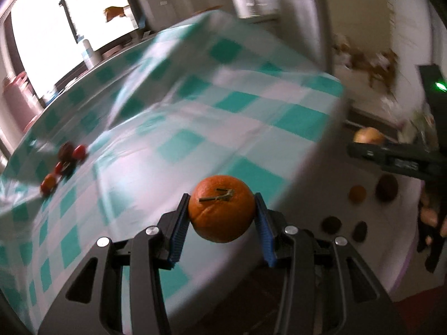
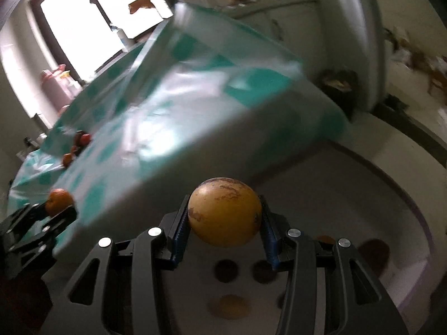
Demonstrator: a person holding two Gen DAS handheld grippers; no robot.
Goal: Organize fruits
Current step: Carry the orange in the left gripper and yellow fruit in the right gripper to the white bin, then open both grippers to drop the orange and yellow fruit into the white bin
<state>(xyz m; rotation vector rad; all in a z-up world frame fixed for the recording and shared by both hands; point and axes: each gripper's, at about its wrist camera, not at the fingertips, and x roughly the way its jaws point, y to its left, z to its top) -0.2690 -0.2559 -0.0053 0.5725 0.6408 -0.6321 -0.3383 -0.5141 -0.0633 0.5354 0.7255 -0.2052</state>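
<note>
My left gripper (image 1: 221,213) is shut on an orange with a short stem (image 1: 221,212), held above the near edge of a table under a green-and-white checked cloth (image 1: 195,106). My right gripper (image 2: 223,212) is shut on a round yellow fruit with brown blotches (image 2: 225,210). It hovers over a large white round tray (image 2: 349,195) that holds several dark and orange fruits (image 2: 226,270). A small pile of red and dark fruits (image 1: 65,162) lies on the cloth at the left. Each gripper shows in the other's view: the right gripper (image 1: 366,143), the left gripper (image 2: 60,203).
The white tray (image 1: 321,195) stands lower than the table, to its right. A bright window (image 1: 56,22) and bottles (image 1: 89,50) are behind the table. Clutter lies on the floor at the far right (image 1: 374,64). Both views are motion-blurred.
</note>
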